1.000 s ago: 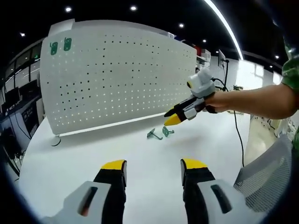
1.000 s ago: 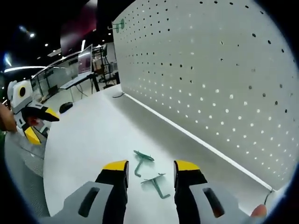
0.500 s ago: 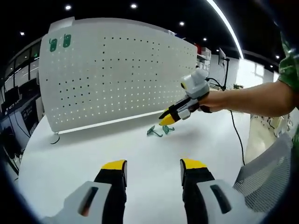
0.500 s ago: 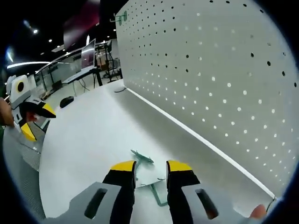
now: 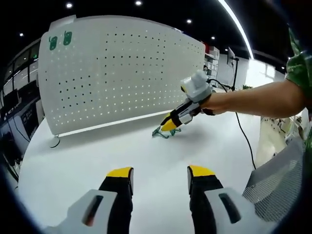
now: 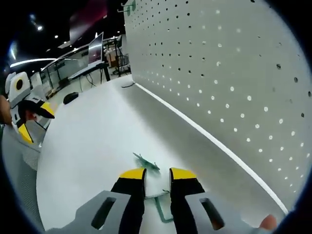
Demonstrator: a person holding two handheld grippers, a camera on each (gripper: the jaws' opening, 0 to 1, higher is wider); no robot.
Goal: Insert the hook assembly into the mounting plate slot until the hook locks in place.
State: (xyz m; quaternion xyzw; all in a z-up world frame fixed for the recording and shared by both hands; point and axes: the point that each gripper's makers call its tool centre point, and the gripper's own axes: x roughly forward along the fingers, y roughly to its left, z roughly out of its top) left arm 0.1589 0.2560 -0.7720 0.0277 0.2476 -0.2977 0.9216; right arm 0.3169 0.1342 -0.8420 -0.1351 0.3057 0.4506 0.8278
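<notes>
A white pegboard [image 5: 122, 73] [image 6: 234, 73] stands upright on the white table [image 5: 97, 151]. Two green hooks [image 5: 58, 41] hang at its top corner. A person's hand holds my right gripper [image 5: 168, 124] [image 6: 157, 173] down at the table by the board's foot. Its jaws are drawn in on a green hook [image 6: 161, 210], whose crossbar spans from jaw to jaw. A second green hook [image 6: 146, 162] lies just beyond the tips. In the left gripper view the loose hooks [image 5: 162, 132] peek out under those tips. My left gripper [image 5: 161, 171] [image 6: 29, 117] hangs open and empty above the near table.
A black cable [image 5: 246, 136] runs across the table's right side, past the person's forearm [image 5: 253, 102]. A grey mesh chair back [image 5: 278, 180] stands at the near right edge. Another cable end [image 5: 52, 142] lies by the board's left foot. Desks and monitors [image 6: 92, 58] stand far off.
The right gripper has come down and forward onto the two loose hooks, and its jaws have narrowed around one of them. The left gripper has stayed open and nearly still.
</notes>
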